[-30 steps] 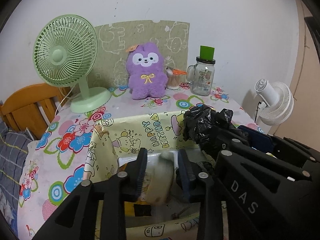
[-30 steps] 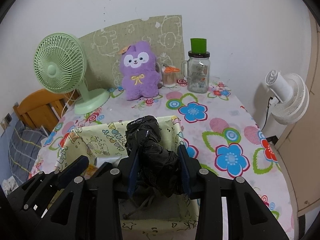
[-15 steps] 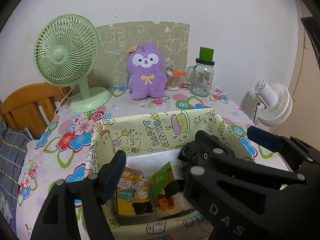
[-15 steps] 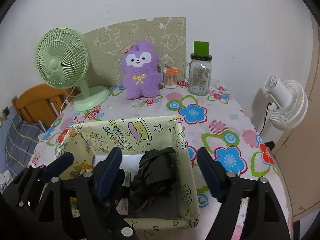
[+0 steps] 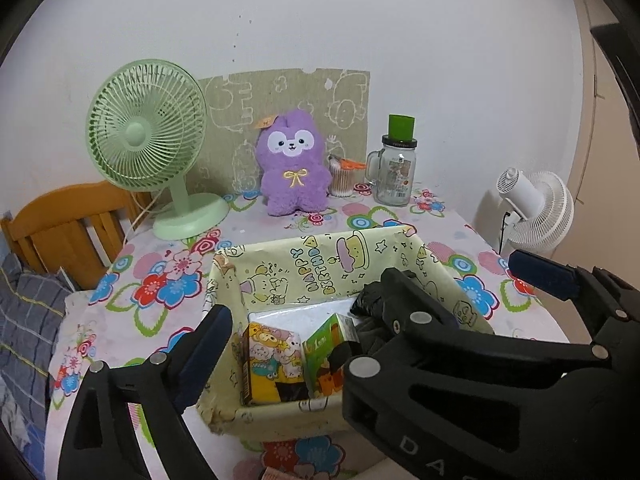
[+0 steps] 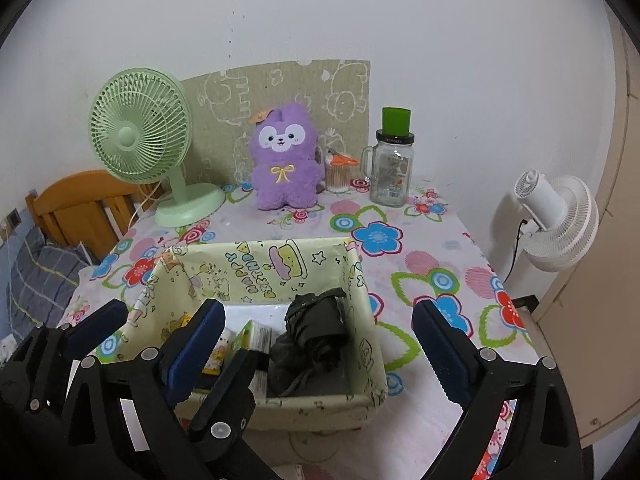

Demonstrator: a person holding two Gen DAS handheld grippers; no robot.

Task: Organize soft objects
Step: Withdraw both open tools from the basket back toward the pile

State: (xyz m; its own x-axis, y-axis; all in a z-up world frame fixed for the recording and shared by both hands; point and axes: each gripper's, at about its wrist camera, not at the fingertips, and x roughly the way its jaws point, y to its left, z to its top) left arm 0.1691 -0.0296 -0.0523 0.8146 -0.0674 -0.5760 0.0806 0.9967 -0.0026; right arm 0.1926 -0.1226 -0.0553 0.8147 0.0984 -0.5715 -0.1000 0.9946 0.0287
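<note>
A yellow cartoon-print box (image 5: 320,268) (image 6: 260,268) stands on the flowered table. Inside lie a black soft bundle (image 6: 316,332) (image 5: 368,300) on the right, and a yellow bear-print packet (image 5: 272,360) and a green packet (image 5: 324,352) (image 6: 256,334) on the left. My left gripper (image 5: 320,332) hovers over the box's near left, its jaws opening and holding nothing; the right gripper's body hides its right finger. My right gripper (image 6: 318,312) hovers over the near right, jaws opening wide, and its pads are clear of the bundle below. A purple plush (image 5: 294,168) (image 6: 286,160) sits upright at the back.
A green desk fan (image 5: 144,136) stands back left. A glass jar with a green lid (image 5: 396,176) and a cup of cotton swabs (image 5: 342,180) stand right of the plush. A white fan (image 5: 536,208) is off the table's right edge, a wooden bed frame (image 5: 64,224) to the left.
Both grippers went from shut to wide open. The left let go of a packet and the right the black bundle, which dropped into the box. Both grippers drew back slightly.
</note>
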